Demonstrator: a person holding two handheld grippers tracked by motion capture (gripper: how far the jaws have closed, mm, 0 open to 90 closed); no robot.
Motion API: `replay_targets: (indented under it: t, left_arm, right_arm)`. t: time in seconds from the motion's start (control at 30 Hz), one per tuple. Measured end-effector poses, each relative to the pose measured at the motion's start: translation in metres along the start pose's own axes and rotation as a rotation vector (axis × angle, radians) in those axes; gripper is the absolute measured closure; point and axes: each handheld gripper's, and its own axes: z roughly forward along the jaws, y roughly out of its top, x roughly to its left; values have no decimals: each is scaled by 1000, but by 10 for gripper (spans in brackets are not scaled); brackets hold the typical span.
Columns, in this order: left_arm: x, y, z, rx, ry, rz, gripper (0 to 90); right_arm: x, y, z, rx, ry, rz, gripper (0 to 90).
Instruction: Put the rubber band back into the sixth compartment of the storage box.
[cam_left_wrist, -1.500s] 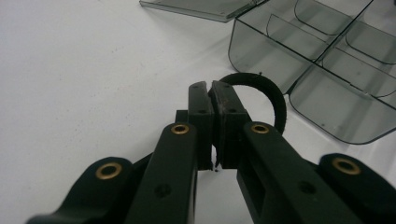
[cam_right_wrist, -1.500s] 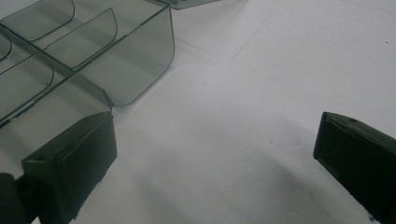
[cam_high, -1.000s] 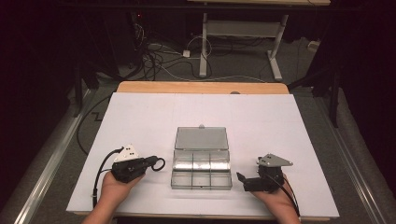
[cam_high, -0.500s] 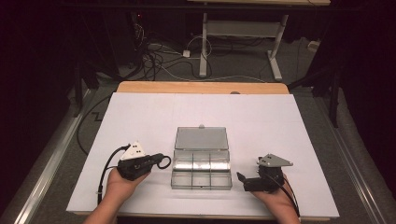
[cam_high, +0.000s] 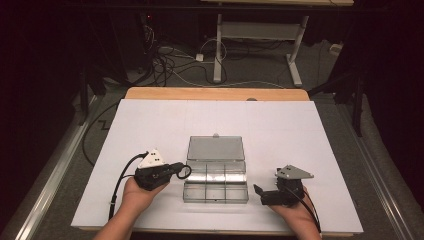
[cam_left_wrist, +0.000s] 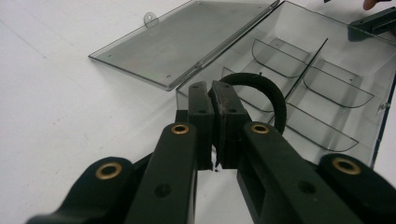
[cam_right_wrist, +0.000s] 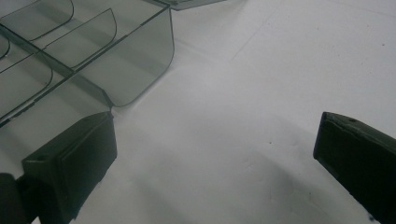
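A clear plastic compartment box (cam_high: 215, 200) lies open at the table's middle, its lid (cam_high: 215, 148) folded flat behind it. My left gripper (cam_high: 176, 170) is shut on a black elastic ring (cam_high: 184, 171), which hangs at the box's left edge. In the left gripper view the ring (cam_left_wrist: 267, 89) loops out past the closed pads (cam_left_wrist: 201, 107), over the box's near compartments (cam_left_wrist: 327, 70), with the lid (cam_left_wrist: 187, 42) to the left. My right gripper (cam_high: 265, 186) rests open on the table just right of the box. Its jaws (cam_right_wrist: 215, 140) hold nothing, and the box's corner wall (cam_right_wrist: 140, 70) stands beside them.
White paper (cam_high: 150, 125) covers the table (cam_high: 215, 93), whose wooden far edge shows behind it. Cables and a metal stand's legs (cam_high: 295, 70) lie on the dark floor beyond. The box's compartments hold nothing that I can see.
My left gripper has moved right and slightly up toward the box's left edge, carrying the black ring. The right gripper has stayed put.
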Motion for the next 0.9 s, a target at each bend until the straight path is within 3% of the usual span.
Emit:
replay_targets:
  t: [0.9]
  left_arm:
    - [-16,12,27,12,-47,33,856]
  right_arm:
    - [0,0,0,1,5,-2,2]
